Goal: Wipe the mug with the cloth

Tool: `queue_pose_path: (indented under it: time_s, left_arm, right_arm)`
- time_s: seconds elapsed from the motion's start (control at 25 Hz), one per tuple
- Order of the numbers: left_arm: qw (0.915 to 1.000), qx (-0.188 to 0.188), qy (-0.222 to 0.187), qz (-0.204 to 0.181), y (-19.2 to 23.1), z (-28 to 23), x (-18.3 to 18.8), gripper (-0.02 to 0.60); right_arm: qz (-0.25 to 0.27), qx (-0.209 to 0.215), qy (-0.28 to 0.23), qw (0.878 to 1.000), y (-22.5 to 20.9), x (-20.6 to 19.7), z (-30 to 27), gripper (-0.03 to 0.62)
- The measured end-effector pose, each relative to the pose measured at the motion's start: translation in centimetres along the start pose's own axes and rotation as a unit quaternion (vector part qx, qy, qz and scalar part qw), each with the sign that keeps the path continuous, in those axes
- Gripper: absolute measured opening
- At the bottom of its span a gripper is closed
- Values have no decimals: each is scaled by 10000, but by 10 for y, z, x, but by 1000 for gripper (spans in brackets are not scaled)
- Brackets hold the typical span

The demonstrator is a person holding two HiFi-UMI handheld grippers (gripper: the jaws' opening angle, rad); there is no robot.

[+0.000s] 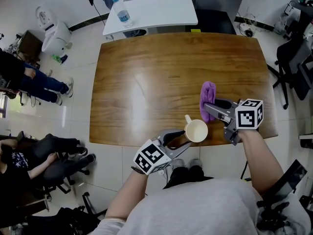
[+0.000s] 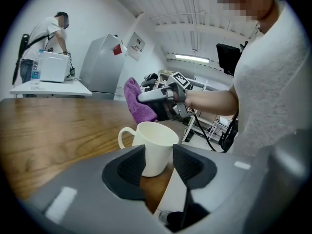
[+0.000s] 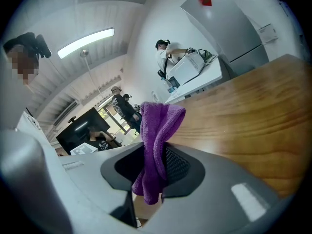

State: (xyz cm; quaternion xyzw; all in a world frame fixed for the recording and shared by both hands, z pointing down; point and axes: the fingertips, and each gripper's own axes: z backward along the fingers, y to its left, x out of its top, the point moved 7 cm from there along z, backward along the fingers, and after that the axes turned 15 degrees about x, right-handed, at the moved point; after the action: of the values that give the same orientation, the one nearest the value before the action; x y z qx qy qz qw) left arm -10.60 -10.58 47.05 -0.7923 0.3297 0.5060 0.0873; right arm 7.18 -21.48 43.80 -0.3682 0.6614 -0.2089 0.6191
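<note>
A cream mug (image 1: 196,130) stands upright on the wooden table (image 1: 146,82), close to its near edge, handle toward the far side. My left gripper (image 1: 177,139) reaches it from the near left. In the left gripper view the mug (image 2: 153,147) fills the gap between the jaws of that gripper (image 2: 158,159); the pads flank its lower sides and I see no firm press. My right gripper (image 1: 215,109) hovers just right of the mug, shut on a purple cloth (image 1: 208,94). The cloth (image 3: 158,126) hangs pinched between the pads of that gripper (image 3: 153,165), sticking out above and below them.
A white table (image 1: 161,6) with a water bottle (image 1: 123,14) stands behind the wooden one. People sit on chairs at the left (image 1: 34,82), and office chairs (image 1: 293,58) stand at the right. A grey fridge (image 2: 100,65) is against the far wall.
</note>
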Motion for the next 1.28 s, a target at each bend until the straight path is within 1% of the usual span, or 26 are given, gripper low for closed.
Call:
queue_pose_path:
  time_s: [0.16,0.32,0.52,0.68,0.84,1.04,1.16,1.28]
  left_arm:
    - [10000,27,-38,50,1,-1,1,176]
    - [9999,68,-63,99,2,-2,0,176]
    - [9998,104,-97,143,1,-2,-1,176]
    - [9997,132,-111,155,0,0,-3,176]
    - [9996,140,-124,212,0,-1,-3,173]
    - [9995,64,-103,275,3,1,-5,170]
    - [9995,-42,-58,298,1,3,-5,163]
    - [9995,-92,-57,288,2,2,-4,163]
  right_arm:
    - [-192,201,64,9996,-8,-3,-19,109]
    - [-374,332,368,9981,-18,-16,-36,109]
    - [-577,138,850,9946,-33,-35,-45,109]
    - [-522,-21,1172,9917,-40,-43,-52,109]
    - [-585,46,997,9933,-42,-42,-49,109]
    - [-387,71,653,9971,-30,-24,-30,109]
    - [-201,75,640,9977,-14,-20,-7,109]
    - [-144,50,647,9978,0,-27,16,109]
